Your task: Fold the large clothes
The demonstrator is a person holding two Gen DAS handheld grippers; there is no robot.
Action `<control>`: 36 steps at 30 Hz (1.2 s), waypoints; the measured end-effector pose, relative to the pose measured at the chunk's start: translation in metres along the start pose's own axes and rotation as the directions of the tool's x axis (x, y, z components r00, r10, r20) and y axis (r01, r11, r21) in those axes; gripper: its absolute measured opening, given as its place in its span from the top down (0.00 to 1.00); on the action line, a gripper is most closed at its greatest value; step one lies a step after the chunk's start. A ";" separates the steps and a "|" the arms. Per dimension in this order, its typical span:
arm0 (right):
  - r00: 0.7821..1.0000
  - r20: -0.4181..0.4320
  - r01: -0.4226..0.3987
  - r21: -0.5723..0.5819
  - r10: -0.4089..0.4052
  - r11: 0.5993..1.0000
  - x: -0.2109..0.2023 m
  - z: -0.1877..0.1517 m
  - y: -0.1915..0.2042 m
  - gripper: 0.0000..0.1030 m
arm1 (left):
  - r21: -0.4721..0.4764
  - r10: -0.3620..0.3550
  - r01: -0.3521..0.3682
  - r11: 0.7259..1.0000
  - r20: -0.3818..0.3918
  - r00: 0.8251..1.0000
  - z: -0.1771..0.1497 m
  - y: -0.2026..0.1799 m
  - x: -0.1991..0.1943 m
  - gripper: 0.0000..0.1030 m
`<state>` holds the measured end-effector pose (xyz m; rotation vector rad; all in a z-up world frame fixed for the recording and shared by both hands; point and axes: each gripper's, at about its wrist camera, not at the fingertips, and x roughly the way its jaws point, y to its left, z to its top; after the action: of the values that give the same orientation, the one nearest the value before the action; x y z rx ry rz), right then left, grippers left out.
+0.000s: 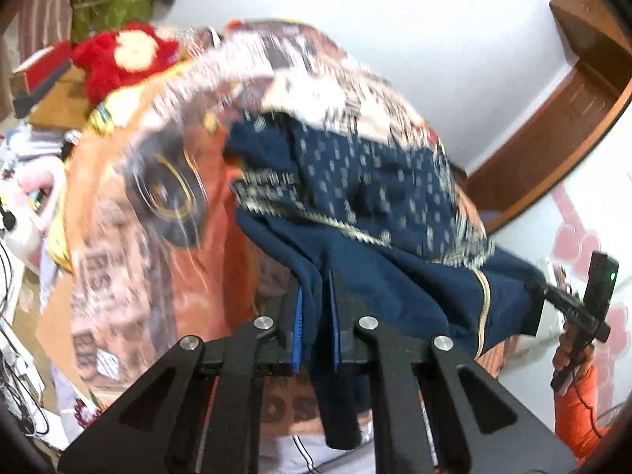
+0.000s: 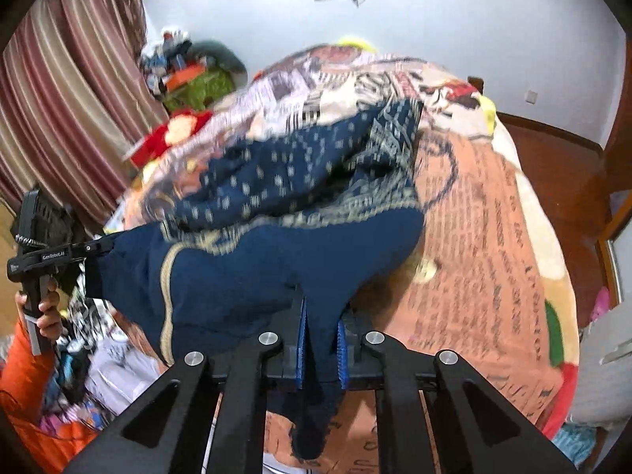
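Both views blurred by motion; detail of the cloth edge is soft.

Task's thing: a dark blue garment with pale woven marks and a cream trim, lying heaped on a bed covered by an orange printed blanket. Its near edge is lifted off the blanket; the far part sits bunched on the bed.

Risks, as I judge them:
- Each grip takes only a narrow pinch of cloth. The weight of the heaped part could drag the fabric out of the pads if the lift goes on fast.
- The garment looks crumpled, not spread. Folding from this state may trap creases or a doubled layer inside.
- I cannot tell which part of the garment is pinched (hem, shoulder or side). Uneven corners would give a crooked fold.
- The blanket is soft and lies just under the cloth; it could be caught up with the garment, though none shows between the pads now.

Grippers:
- Left gripper: jaws nearly pressed together, blue pads pinching a fold of the blue garment, which hangs down between them.
- Right gripper: the same, nearly closed, pads clamped on a fold of the garment that trails below.
- Each gripper shows in the other's view, at the garment's other lifted end, with a hand and an orange sleeve below it.
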<state>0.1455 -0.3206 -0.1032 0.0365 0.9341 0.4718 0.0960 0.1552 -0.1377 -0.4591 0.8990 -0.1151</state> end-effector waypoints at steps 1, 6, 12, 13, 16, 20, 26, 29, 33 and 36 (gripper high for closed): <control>1.000 0.009 0.005 -0.003 -0.005 1.000 -0.001 0.005 0.000 0.92 | -0.004 0.007 -0.007 1.000 0.017 1.000 0.009 0.002 -0.004 0.90; 0.999 0.042 -0.002 -0.003 0.002 1.000 0.001 0.036 0.000 0.92 | -0.001 0.029 -0.029 1.000 0.048 0.998 0.042 -0.001 -0.002 0.91; 0.999 0.042 -0.006 0.010 0.006 1.000 0.024 0.084 -0.005 0.92 | -0.002 0.041 -0.041 0.999 0.066 0.997 0.086 0.000 0.019 1.00; 1.000 0.022 -0.007 0.020 0.007 1.000 0.036 0.094 -0.007 0.92 | -0.005 0.056 -0.056 0.998 0.051 0.997 0.091 0.002 0.029 1.00; 0.999 -0.032 0.022 0.011 -0.022 1.000 0.067 0.107 -0.010 0.91 | 0.014 0.119 -0.119 0.993 -0.007 0.993 0.095 0.010 0.058 1.00; 0.992 -0.119 0.038 0.017 -0.036 0.999 0.105 0.104 -0.019 0.90 | 0.047 0.185 -0.182 0.982 -0.086 0.979 0.080 0.022 0.087 1.00; 0.987 -0.156 0.027 0.025 -0.023 0.999 0.108 0.090 -0.030 0.75 | 0.082 0.215 -0.203 0.976 -0.173 0.961 0.050 0.032 0.097 0.87; 0.987 -0.158 0.038 0.008 -0.036 0.999 0.093 0.084 -0.031 0.60 | 0.087 0.209 -0.196 0.977 -0.191 0.959 0.035 0.030 0.091 0.58; 0.990 -0.132 0.051 -0.015 -0.052 0.999 0.067 0.076 -0.031 0.48 | 0.095 0.215 -0.199 0.975 -0.205 0.955 0.013 0.019 0.075 0.44; 0.991 -0.121 0.048 -0.012 -0.049 0.999 0.050 0.066 -0.029 0.47 | 0.072 0.182 -0.170 0.983 -0.234 0.955 -0.002 0.014 0.069 0.42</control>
<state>0.2327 -0.3154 -0.1083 -0.0230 1.0498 0.4365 0.1356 0.1471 -0.1948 -0.3185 1.1687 -0.0302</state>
